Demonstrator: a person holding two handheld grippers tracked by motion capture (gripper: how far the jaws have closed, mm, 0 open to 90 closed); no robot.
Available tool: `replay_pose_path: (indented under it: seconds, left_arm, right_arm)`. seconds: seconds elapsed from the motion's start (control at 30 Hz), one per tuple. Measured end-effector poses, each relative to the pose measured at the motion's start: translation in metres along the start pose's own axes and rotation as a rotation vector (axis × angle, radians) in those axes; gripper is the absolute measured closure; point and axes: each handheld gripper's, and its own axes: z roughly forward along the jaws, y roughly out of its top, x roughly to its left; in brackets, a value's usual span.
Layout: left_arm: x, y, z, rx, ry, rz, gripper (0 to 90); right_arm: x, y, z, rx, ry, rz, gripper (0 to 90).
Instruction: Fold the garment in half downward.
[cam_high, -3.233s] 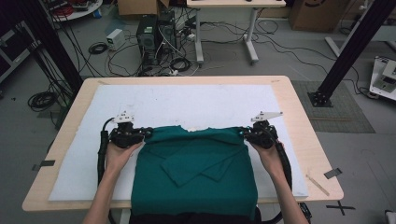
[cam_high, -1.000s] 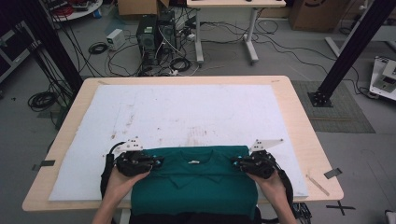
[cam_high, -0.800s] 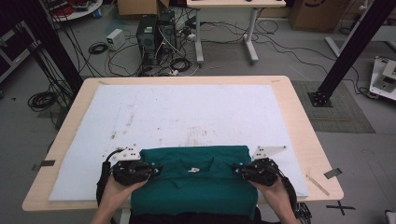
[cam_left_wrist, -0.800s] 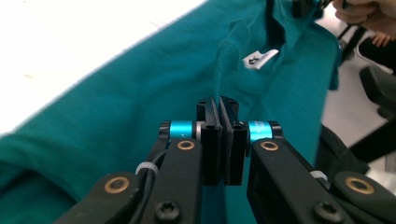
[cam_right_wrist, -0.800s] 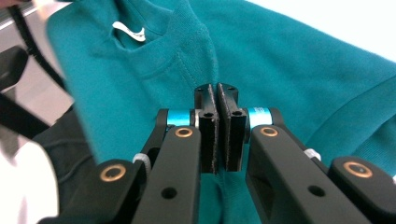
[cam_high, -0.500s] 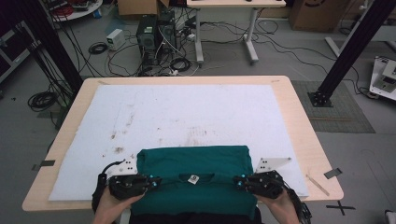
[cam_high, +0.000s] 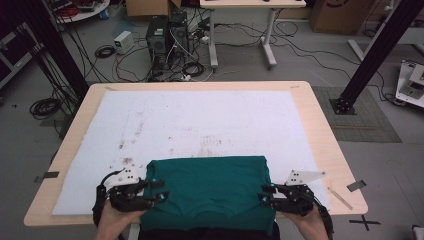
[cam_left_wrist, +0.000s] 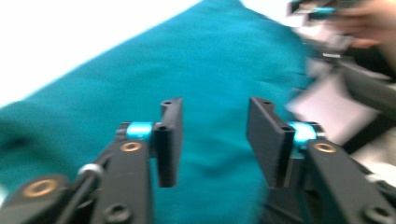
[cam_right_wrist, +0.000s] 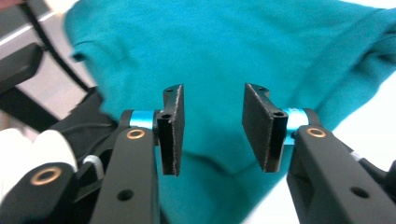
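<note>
A teal garment (cam_high: 210, 192) lies folded into a rectangle at the near edge of the white mat (cam_high: 200, 120), its front part hanging over the table's edge. My left gripper (cam_high: 157, 190) sits at the cloth's left side, its jaws having just opened, and in the left gripper view the gripper (cam_left_wrist: 212, 140) stands open over the teal cloth (cam_left_wrist: 140, 79) with nothing pinched. My right gripper (cam_high: 264, 195) is at the cloth's right side. Its jaws have likewise just opened, and in the right gripper view the gripper (cam_right_wrist: 212, 128) stands open above the cloth (cam_right_wrist: 233, 46).
The wooden table (cam_high: 325, 145) carries the stained white mat. A thin wooden stick (cam_high: 339, 197) lies near the table's right front corner. Beyond the table are computer towers (cam_high: 167, 37), cables, another desk and black frame legs (cam_high: 372, 55).
Both grippers pulled the folded-over cloth toward the near edge, then let go: their jaws went from shut on the garment to open. The garment now lies as a shorter rectangle.
</note>
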Motion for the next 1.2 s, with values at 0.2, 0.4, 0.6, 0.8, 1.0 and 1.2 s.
replay_pose_path:
  seconds: [0.2, 0.4, 0.6, 0.8, 1.0, 1.2]
  left_arm:
    - [0.036, 0.009, 0.001, 0.009, 0.176, -0.048, 46.2]
    - [0.066, 0.012, 0.015, 0.014, 0.133, -0.116, 40.9]
    - [0.078, 0.01, 0.032, 0.072, 0.086, -0.136, 39.8]
    - [0.085, 0.008, 0.044, 0.12, 0.066, -0.141, 40.3]
    - [0.083, 0.006, 0.045, 0.14, 0.042, -0.103, 56.8]
    - [0.077, 0.008, 0.046, 0.162, 0.048, -0.071, 76.8]
  right_arm:
    - [-0.013, 0.01, 0.007, -0.019, -0.09, 0.028, 38.2]
    - [-0.032, 0.027, 0.011, -0.051, -0.149, 0.078, 31.9]
    - [-0.056, 0.042, 0.024, -0.026, -0.176, 0.098, 31.6]
    - [-0.071, 0.053, 0.043, 0.049, -0.21, 0.117, 30.6]
    - [-0.067, 0.054, 0.057, 0.11, -0.249, 0.035, 47.8]
    - [-0.059, 0.052, 0.056, 0.101, -0.21, 0.006, 72.0]
